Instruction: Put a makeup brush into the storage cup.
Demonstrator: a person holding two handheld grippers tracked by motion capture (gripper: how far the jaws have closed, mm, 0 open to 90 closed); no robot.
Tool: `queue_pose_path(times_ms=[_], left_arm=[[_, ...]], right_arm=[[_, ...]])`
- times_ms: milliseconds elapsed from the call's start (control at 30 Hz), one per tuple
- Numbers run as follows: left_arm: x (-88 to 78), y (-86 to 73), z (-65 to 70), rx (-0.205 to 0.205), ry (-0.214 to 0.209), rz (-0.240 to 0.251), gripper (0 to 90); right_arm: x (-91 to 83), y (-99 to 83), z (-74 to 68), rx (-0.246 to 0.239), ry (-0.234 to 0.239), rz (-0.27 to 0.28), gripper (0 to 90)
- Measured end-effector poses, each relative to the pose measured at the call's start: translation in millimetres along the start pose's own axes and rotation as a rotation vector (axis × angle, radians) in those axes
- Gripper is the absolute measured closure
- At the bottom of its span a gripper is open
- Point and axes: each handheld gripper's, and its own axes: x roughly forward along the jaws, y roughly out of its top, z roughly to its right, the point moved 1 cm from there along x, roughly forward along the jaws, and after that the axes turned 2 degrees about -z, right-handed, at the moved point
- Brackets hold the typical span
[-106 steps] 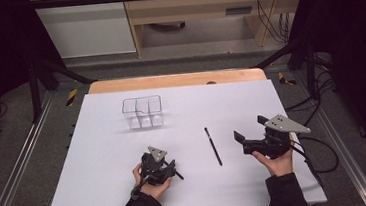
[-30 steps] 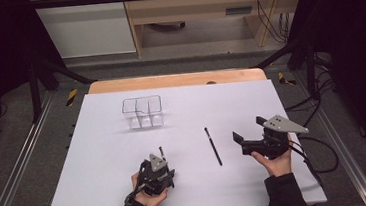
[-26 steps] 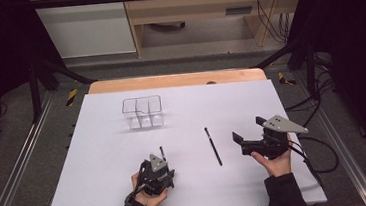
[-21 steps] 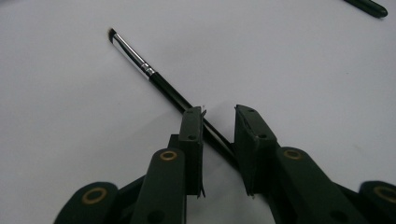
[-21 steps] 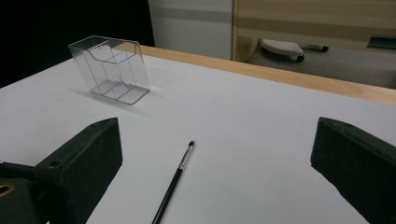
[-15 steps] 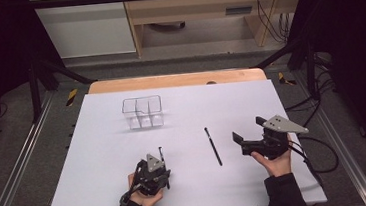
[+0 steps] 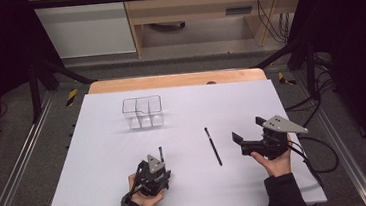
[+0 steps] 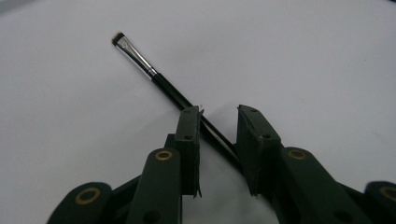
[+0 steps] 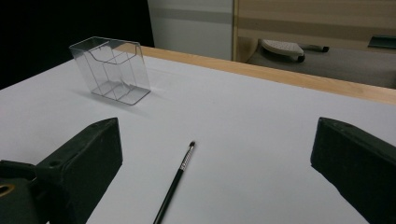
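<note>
The left gripper (image 7: 153, 172) sits near the bench's (image 7: 103, 190) front edge, left of centre, with a thin black makeup brush (image 8: 154, 77) running slantwise between its 2 fingers (image 8: 189, 135). The brush's bristle end points away toward the far edge, probably so it can be lifted and dropped handle-first into the clear organizer (image 7: 143, 111) standing toward the far-left part of the bench. Those fingers have just been opening slightly; they stand narrowly apart, the handle lying against one pad with a gap at the other, so the grip looks loose rather than clamped.

The right gripper (image 7: 247, 140) hovers near the front-right part of the bench, fingers (image 9: 84, 158) spread wide and empty, aimed at a second brush (image 7: 213, 146) lying flat on the bench, between the 2 grippers, likely waiting its turn.
</note>
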Motion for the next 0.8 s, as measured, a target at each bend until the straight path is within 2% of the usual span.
queue_pose_path(times_ms=[100, 200, 333, 800], left_arm=[[-2.3, -1.3, -3.0, 0.028, 0.04, -0.011, 70.5], [-5.4, -3.5, -14.1, 0.009, 0.008, -0.022, 73.3], [-6.8, -4.6, -18.6, 0.007, -0.001, -0.025, 76.3], [-10.1, -4.3, -31.2, 0.037, -0.027, -0.058, 80.7]], right_arm=[[-0.5, 0.2, 0.3, -0.001, -0.001, 0.002, 2.7], [-1.4, 0.5, 0.5, 0.002, -0.001, 0.004, 2.7], [-0.4, 0.1, 0.3, -0.001, -0.001, 0.001, 2.7], [-1.3, 0.5, 0.3, 0.004, 0.003, 0.002, 2.7]])
